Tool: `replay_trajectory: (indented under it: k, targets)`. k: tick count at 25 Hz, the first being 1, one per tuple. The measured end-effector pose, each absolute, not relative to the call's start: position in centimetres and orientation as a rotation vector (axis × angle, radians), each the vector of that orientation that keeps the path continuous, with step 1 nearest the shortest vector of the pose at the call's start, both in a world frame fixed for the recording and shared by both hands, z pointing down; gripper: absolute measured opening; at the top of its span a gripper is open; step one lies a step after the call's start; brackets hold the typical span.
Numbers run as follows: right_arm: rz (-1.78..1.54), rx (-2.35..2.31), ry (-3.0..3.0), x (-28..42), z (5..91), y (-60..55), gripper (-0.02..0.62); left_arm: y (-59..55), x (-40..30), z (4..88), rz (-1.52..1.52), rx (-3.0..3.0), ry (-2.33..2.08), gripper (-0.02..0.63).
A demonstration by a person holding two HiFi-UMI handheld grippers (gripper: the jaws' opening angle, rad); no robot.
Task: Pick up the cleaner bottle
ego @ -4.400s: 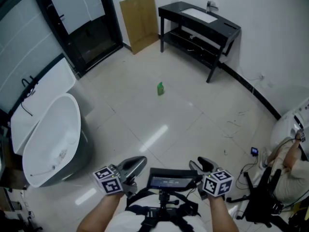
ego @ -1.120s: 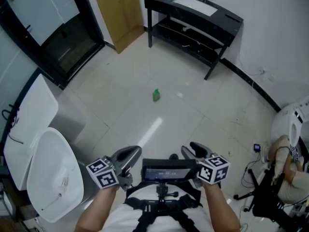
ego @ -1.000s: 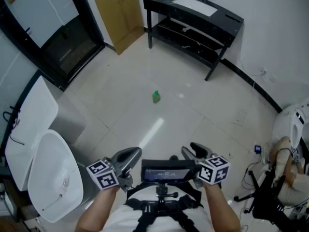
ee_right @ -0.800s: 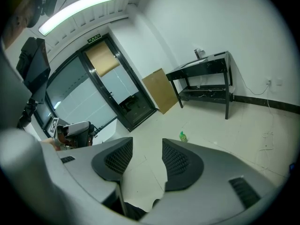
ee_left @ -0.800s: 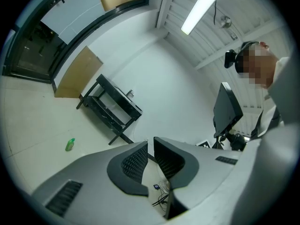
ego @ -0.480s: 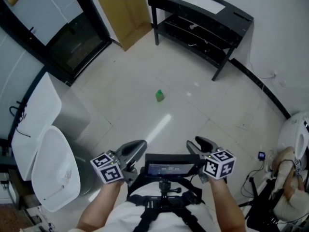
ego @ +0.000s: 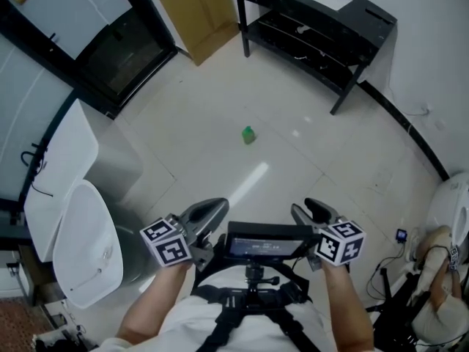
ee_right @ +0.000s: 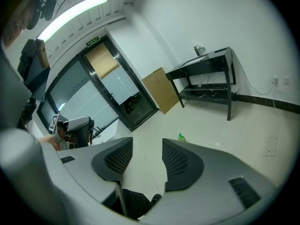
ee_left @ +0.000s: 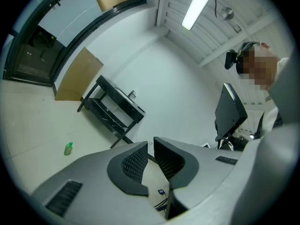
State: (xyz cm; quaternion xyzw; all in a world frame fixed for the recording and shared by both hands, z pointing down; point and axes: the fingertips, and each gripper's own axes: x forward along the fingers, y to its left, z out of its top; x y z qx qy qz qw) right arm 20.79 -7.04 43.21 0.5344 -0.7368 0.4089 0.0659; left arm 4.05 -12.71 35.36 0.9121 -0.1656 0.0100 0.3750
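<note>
The cleaner bottle [ego: 249,134] is small and green and stands upright on the pale tiled floor, well ahead of both grippers. It is also visible in the left gripper view, where the bottle [ee_left: 68,148] sits far to the left of the jaws, and in the right gripper view, where the bottle [ee_right: 181,137] shows just above the right jaw. My left gripper [ego: 212,210] is held low in front of the person's body, shut and empty. My right gripper [ego: 311,211] is beside it, its jaws apart with nothing between them. Neither gripper is near the bottle.
A black vanity table [ego: 315,20] with a sink stands against the far wall. A brown cardboard panel [ego: 194,13] leans beside it, next to a black-framed glass door [ego: 124,57]. A white bathtub [ego: 80,244] is on the left. Cables [ego: 399,235] and a seated person [ego: 440,270] are at the right.
The view has slid forward over the floor: the vanity has moved toward the top edge and the bathtub further down on the left. Both grippers keep their places and jaw gaps.
</note>
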Motion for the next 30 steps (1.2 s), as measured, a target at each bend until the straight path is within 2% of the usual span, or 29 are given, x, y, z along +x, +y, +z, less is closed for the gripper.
replay_trajectory:
  k: [15,30]
  targets:
    - [1.25,1.758,-2.128,18.4,43.7,-10.5,0.203,-18.5,1.8,36.4,0.057,2.34,-0.309,0.032]
    - [1.232,1.907,-2.027,12.7,42.5,-18.4,0.202,-27.0,-2.3,37.0,0.142,2.358,-0.123,0.032]
